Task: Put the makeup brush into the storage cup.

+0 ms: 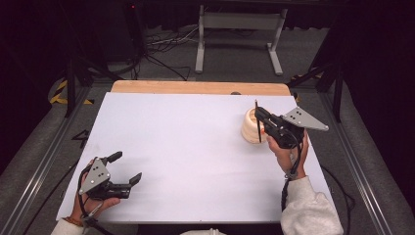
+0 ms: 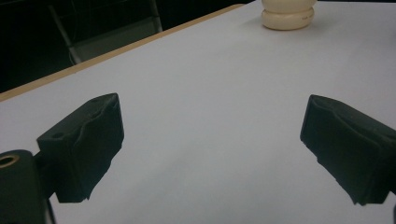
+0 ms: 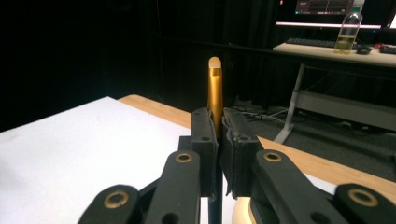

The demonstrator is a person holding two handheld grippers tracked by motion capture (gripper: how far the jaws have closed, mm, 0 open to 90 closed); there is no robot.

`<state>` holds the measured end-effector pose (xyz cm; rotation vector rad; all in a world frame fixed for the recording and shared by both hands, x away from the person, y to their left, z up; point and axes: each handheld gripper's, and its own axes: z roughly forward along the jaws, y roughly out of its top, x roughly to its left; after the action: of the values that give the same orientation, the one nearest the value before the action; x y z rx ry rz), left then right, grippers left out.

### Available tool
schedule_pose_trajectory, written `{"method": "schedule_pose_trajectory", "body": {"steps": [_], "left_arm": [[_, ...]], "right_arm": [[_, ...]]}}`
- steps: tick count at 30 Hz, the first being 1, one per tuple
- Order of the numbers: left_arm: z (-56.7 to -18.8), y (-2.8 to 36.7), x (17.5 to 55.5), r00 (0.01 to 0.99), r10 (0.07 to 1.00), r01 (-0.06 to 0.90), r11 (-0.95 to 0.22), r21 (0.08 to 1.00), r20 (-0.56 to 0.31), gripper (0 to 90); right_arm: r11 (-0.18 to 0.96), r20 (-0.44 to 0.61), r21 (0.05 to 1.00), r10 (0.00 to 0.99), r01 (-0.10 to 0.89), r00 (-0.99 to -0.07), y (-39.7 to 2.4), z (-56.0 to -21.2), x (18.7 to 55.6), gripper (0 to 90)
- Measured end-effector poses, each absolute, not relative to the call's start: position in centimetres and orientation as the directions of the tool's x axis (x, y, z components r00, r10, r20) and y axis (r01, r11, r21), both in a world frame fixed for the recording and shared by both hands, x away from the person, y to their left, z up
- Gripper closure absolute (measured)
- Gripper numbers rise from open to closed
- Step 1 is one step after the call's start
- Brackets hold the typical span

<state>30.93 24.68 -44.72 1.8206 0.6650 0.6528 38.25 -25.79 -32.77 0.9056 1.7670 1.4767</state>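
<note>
A cream, ribbed round pot (image 1: 249, 129) stands on the white table top (image 1: 186, 147) at the right. My right gripper (image 1: 261, 117) hovers just over the pot, shut on a thin upright stick (image 1: 256, 117). In the right gripper view the stick's gold upper end (image 3: 215, 93) rises from between the closed pads (image 3: 204, 135), and the pot's rim (image 3: 243, 212) sits below them. My left gripper (image 1: 127, 167) rests at the front left, open with nothing between its fingers. In the left gripper view the pot (image 2: 287, 14) stands far off beyond that gripper (image 2: 210, 149).
A wooden strip (image 1: 195, 87) edges the table's far side. Beyond it a metal stand (image 1: 240, 29) and cables (image 1: 161, 49) are on the floor. A desk with a bottle (image 3: 348, 30) is in the background. Rails (image 1: 44, 147) run along both sides.
</note>
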Motion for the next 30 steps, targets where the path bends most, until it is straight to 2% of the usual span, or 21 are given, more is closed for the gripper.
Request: {"method": "schedule_pose_trajectory", "body": {"steps": [30], "left_arm": [[-44.4, 25.1, 30.3, 0.719, 0.686, 0.085, -0.248, 0.965, 0.113, 5.8]], "right_arm": [[0.039, -0.049, 0.999, 0.860, -0.031, -0.508, -26.9, -31.0, 40.8, 84.0]]}}
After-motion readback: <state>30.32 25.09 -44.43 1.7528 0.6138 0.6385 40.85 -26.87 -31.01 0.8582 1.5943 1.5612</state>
